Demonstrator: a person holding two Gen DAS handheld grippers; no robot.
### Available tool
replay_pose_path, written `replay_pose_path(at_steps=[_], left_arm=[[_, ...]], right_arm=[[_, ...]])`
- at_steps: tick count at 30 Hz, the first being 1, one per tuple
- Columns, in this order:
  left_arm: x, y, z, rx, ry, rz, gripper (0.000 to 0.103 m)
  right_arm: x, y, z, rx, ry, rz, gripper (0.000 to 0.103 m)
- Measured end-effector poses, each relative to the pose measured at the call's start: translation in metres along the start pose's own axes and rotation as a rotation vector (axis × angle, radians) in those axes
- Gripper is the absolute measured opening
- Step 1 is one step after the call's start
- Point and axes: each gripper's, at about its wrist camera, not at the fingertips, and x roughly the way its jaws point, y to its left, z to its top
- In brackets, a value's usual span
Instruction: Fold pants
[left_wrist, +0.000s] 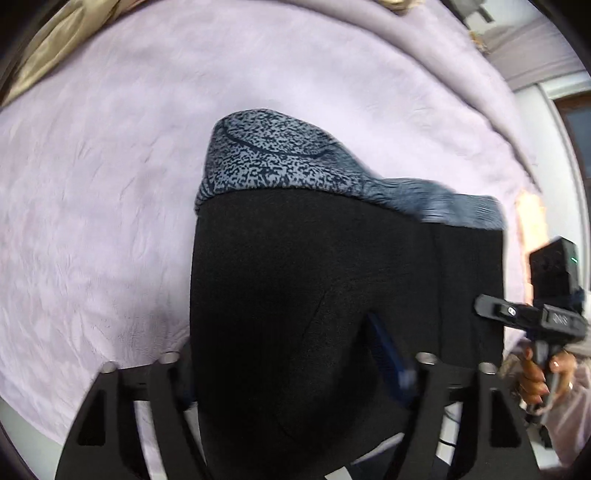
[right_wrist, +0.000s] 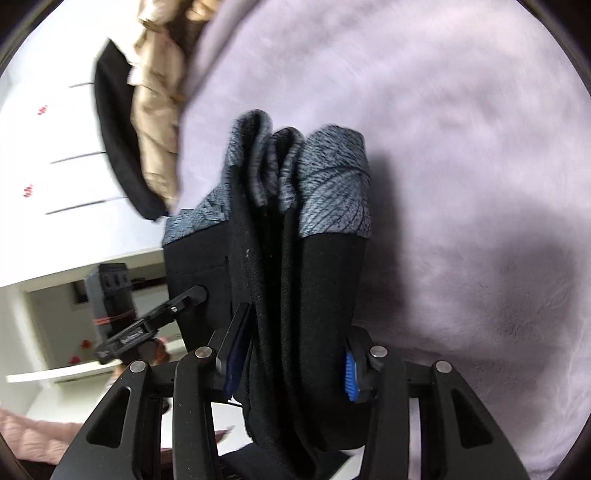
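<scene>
While two grippers clamp, one pants (left_wrist: 314, 295), one lilac blanket (left_wrist: 110, 184)

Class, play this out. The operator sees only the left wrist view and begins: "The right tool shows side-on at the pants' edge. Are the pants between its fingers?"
Observer: Yes. In the right wrist view the pants are held bunched between the right tool's two blue pads.
Operator: Do they hang flat there, as in my view?
Observer: No. They are gathered into several upright folds, with the grey part farthest from the camera.
Operator: Is anything at the bed's edge?
Observer: A black cloth lies at the edge of the bed, with white drawers beyond it.
</scene>
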Motion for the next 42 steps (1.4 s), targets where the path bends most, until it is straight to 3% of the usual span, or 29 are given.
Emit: replay_pose_path(at_steps=[3,8,10,11,14,16,19,23,29,35,37,39,42], left_arm=[[0.001,0.005,0.003,-0.013,-0.012,0.021,0.095],[-0.043,0.010,0.000,0.000,-0.115,0.162,0.094],[-0.062,0.010,0.001,-0.008,-0.159,0.158,0.094],[-0.069,0.007,0.003,-0.003,-0.180,0.159,0.094],[-0.075,-0.014,0.008,0.038,-0.228,0.169,0.094],[-0.060,-0.032,0.020,0.063,-0.217,0.184,0.094],[-0.030,-0.066,0.011,0.079,-0.186,0.248,0.094],[-0.012,-0.061,-0.003,0.048,-0.125,0.277,0.094],[-0.011,-0.065,-0.022,0.039,-0.092,0.312,0.095],[-0.030,-0.079,-0.033,0.019,-0.122,0.314,0.095],[-0.035,-0.089,-0.038,0.026,-0.132,0.319,0.103],[-0.041,-0.099,-0.043,0.031,-0.148,0.327,0.103],[-0.044,-0.115,-0.051,0.018,-0.160,0.335,0.103]], right_arm=[[0.003,-0.002,0.002,-0.006,-0.007,-0.079,0.064],[-0.027,0.023,-0.006,-0.095,-0.054,-0.339,0.068],[-0.042,0.033,-0.009,-0.119,-0.101,-0.352,0.054],[-0.051,0.043,-0.007,-0.134,-0.139,-0.345,0.042],[-0.060,0.068,-0.002,-0.203,-0.224,-0.343,0.027],[-0.055,0.082,0.003,-0.253,-0.233,-0.358,0.026],[-0.022,0.097,0.017,-0.315,-0.184,-0.451,0.026],[0.007,0.081,0.015,-0.308,-0.123,-0.599,0.023],[-0.015,0.059,-0.004,-0.206,-0.107,-0.532,0.025],[-0.034,0.055,-0.025,-0.171,-0.096,-0.510,0.026],[-0.039,0.055,-0.032,-0.172,-0.094,-0.504,0.026],[-0.044,0.056,-0.036,-0.174,-0.091,-0.494,0.027],[-0.051,0.059,-0.044,-0.196,-0.082,-0.479,0.038]])
